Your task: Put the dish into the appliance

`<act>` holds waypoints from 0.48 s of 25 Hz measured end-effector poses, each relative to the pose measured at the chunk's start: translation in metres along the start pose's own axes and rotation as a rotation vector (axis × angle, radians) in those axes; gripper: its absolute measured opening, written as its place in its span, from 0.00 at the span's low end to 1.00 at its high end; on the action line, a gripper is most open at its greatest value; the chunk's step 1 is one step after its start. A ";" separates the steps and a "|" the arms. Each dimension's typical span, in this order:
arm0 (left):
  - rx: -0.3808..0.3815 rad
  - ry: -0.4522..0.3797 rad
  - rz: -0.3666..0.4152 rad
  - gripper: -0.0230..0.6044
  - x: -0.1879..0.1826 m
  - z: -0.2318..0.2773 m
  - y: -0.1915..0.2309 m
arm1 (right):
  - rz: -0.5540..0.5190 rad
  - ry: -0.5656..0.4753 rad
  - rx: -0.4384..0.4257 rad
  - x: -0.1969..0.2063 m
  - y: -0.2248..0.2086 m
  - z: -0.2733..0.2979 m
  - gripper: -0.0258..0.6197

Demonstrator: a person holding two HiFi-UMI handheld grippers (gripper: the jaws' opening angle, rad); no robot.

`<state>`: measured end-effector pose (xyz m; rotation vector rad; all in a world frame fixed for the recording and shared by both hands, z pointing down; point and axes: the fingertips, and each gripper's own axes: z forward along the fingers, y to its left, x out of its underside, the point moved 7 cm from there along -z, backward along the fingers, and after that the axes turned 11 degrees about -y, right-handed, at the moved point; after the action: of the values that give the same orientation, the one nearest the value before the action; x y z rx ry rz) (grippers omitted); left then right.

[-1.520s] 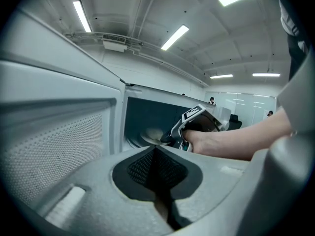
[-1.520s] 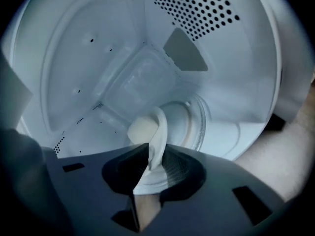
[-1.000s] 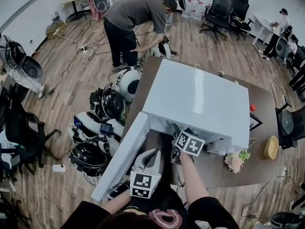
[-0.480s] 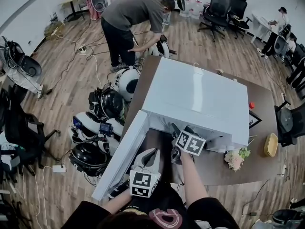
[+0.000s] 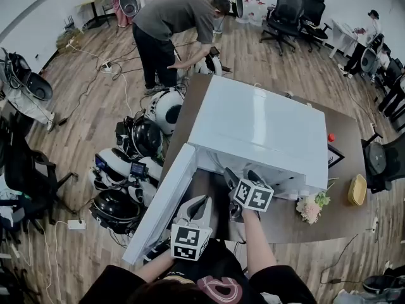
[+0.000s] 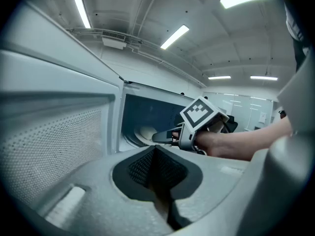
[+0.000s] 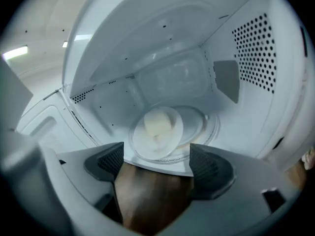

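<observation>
At the far left of the head view, round white and black machines (image 5: pixel 152 138) are seen heaped on the wooden floor, and a person (image 5: pixel 177 18) is bent over beyond them. Next comes the door (image 5: pixel 161 204) of the white microwave (image 5: pixel 259 125), which is swung wide open towards the viewer. Just to its right the left tongs (image 5: pixel 201 202) are held in front of the opening. In the left gripper view their jaws (image 6: pixel 156 154) are seen closed together, with nothing between them.

The right tongs (image 5: pixel 240 176) are held at the mouth of the microwave. Their jaws (image 7: pixel 155 163) have just been opening and are now spread wide. Nothing is held. Only the edge of the oven floor and the brown bench (image 5: pixel 345 170) are seen between the pads. The dish (image 7: pixel 156 132) is set down inside the microwave on the glass turntable (image 7: pixel 197 124), left of its middle, ahead of the open jaws and apart from them. A pale lump of food (image 7: pixel 160 121) is carried on it.

Further right, a small bunch of flowers (image 5: pixel 311 208) and a yellow object (image 5: pixel 356 194) lie on the bench.
</observation>
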<state>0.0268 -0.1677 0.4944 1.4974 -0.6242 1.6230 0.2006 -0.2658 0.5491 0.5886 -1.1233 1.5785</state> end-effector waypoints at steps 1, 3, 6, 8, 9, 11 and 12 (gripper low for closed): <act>0.001 0.000 -0.002 0.05 -0.001 -0.001 0.000 | 0.005 -0.010 -0.014 0.001 0.001 -0.005 0.68; 0.005 -0.004 -0.007 0.05 -0.001 -0.003 0.000 | 0.016 -0.037 -0.038 0.001 0.002 -0.019 0.68; 0.018 -0.009 -0.011 0.05 -0.001 -0.007 -0.002 | 0.038 -0.073 -0.057 0.003 0.005 -0.041 0.67; 0.030 -0.012 -0.012 0.05 -0.001 -0.009 -0.004 | 0.044 -0.093 -0.065 0.006 0.007 -0.056 0.67; 0.037 -0.014 -0.014 0.05 -0.001 -0.011 -0.005 | 0.044 -0.101 -0.069 0.007 0.008 -0.064 0.67; 0.050 -0.019 -0.020 0.05 0.000 -0.014 -0.008 | 0.039 -0.111 -0.068 0.012 0.012 -0.079 0.67; 0.059 -0.021 -0.024 0.05 0.000 -0.016 -0.009 | 0.032 -0.116 -0.059 0.015 0.013 -0.087 0.65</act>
<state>0.0250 -0.1495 0.4900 1.5603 -0.5727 1.6220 0.1981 -0.1819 0.5191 0.6323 -1.2679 1.5493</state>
